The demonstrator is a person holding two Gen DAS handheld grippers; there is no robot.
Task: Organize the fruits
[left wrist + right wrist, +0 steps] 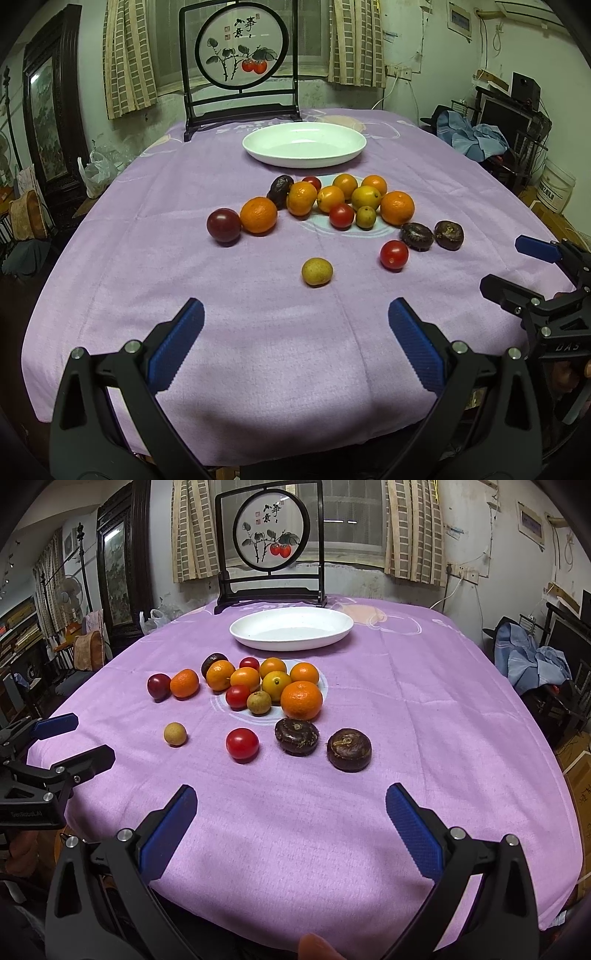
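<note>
Two grippers, left gripper [295,345] and right gripper [291,829], spread wide, empty. Cherry tomatoes [242,743]: light, soft, slippery; clasp gently across the middle. White dish [291,628] unfilled.

Left gripper [295,325], right gripper [291,808]: fingers apart.

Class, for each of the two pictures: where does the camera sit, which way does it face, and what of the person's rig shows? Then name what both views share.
Left wrist: sits on the left gripper, facing across the table; the right gripper shows at right.
Right wrist: sits on the right gripper, facing likewise; the left gripper shows at left.
Shared: white dish, fruits, purple cloth.
</note>
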